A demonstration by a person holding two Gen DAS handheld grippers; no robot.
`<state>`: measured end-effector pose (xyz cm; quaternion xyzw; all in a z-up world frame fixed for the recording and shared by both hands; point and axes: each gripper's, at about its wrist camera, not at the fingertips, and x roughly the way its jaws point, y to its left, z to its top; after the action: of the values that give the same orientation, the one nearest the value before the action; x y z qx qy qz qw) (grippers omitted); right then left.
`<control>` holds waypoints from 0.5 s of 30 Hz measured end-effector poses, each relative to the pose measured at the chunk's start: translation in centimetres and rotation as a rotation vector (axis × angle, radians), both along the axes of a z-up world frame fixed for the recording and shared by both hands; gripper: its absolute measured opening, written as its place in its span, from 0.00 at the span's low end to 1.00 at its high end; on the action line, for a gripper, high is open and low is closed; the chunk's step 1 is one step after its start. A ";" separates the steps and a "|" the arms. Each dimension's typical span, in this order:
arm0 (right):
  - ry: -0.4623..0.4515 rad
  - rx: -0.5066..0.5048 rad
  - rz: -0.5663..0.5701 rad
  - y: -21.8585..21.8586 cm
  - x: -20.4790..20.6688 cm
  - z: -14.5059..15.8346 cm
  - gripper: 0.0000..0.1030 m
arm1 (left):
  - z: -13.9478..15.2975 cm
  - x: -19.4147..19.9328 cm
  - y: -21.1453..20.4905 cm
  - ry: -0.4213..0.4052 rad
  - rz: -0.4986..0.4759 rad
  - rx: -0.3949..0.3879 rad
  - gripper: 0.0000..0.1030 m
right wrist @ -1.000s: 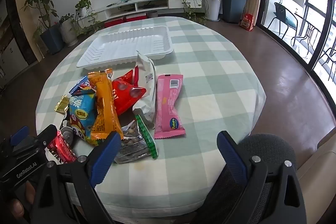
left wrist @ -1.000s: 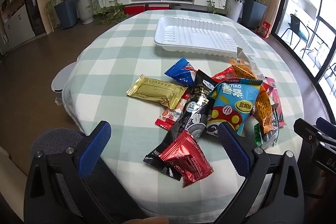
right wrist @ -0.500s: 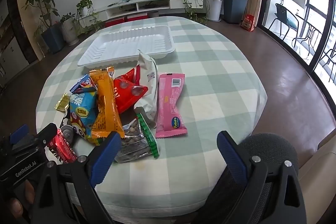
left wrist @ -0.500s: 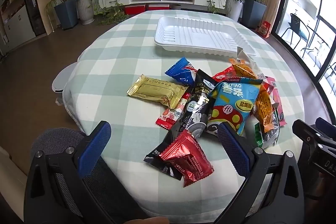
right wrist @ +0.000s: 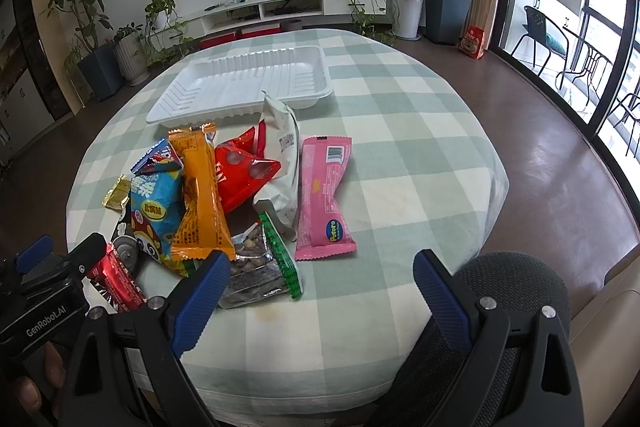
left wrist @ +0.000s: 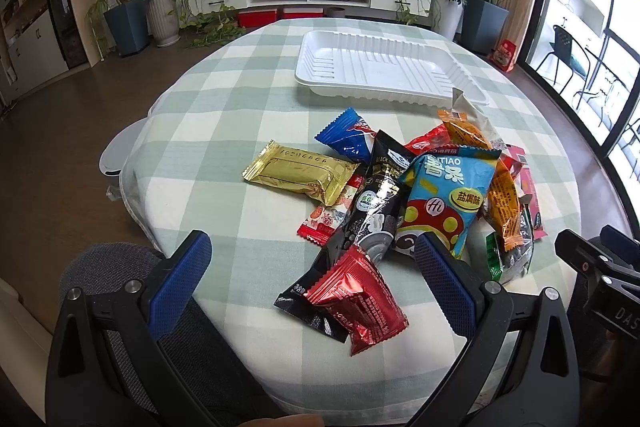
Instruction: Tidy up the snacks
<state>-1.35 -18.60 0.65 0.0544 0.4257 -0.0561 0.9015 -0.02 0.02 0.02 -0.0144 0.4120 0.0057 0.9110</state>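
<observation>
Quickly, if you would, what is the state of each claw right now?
Left claw: open, holding nothing, above the red foil packet.
Right claw: open, holding nothing.

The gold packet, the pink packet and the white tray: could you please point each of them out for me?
gold packet (left wrist: pixel 298 175), left wrist view, middle of its top face.
pink packet (right wrist: pixel 325 191), right wrist view, middle of the wrapper.
white tray (left wrist: pixel 374 69), left wrist view, bare floor of the tray.
</observation>
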 end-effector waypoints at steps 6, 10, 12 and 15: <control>0.003 0.000 0.001 0.0 0.1 -0.4 0.92 | 0.0 0.0 0.0 0.000 0.000 0.001 1.00; 0.005 -0.001 0.001 0.1 0.1 -0.4 0.92 | 0.0 0.0 0.0 0.001 0.000 0.001 1.00; 0.006 -0.001 0.001 0.1 0.1 -0.6 0.92 | 0.0 0.0 0.0 0.000 -0.001 0.001 1.00; 0.007 -0.001 0.001 0.1 0.1 -0.6 0.92 | 0.0 0.0 0.0 0.002 0.000 0.002 1.00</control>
<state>-1.28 -18.52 0.07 0.0534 0.4287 -0.0559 0.9001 -0.04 0.02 0.04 -0.0134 0.4131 0.0060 0.9106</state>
